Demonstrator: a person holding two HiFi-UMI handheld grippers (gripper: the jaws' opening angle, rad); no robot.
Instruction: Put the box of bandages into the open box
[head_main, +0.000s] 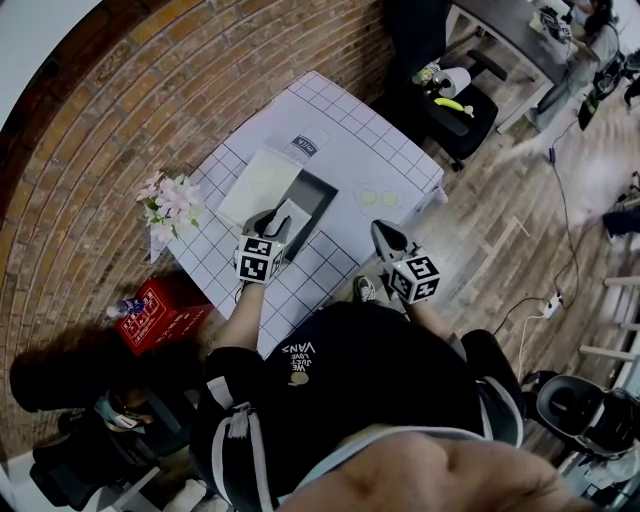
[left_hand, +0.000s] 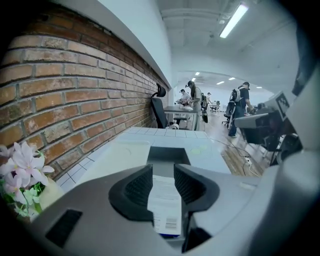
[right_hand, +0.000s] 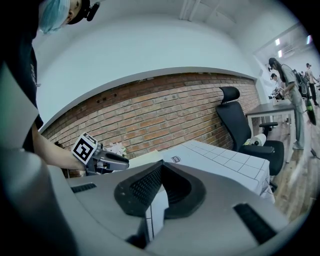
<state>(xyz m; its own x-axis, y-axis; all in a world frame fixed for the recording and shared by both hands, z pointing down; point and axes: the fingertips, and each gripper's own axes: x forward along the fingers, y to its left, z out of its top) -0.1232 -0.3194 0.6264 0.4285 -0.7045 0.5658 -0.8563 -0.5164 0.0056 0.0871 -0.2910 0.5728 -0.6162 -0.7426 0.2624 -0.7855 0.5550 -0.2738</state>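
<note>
A white box of bandages (left_hand: 165, 200) with a barcode label sits between the pads of my left gripper (left_hand: 164, 176), which press on its two sides. In the head view this gripper (head_main: 275, 224) holds the box of bandages (head_main: 284, 216) at the near end of the open box (head_main: 318, 197), a dark grey tray; the same open box (left_hand: 169, 154) lies straight ahead in the left gripper view. Its pale lid (head_main: 260, 184) lies beside it to the left. My right gripper (head_main: 381, 233) hovers off the table's near right edge, its jaws (right_hand: 160, 167) shut with nothing in them.
The white grid-patterned table (head_main: 385, 150) stands against a brick wall. Pink flowers (head_main: 170, 202) sit at its left corner, and a red crate (head_main: 152, 312) is on the floor below. A black office chair (head_main: 455, 112) stands beyond the far end. Two pale round marks (head_main: 378, 198) lie right of the open box.
</note>
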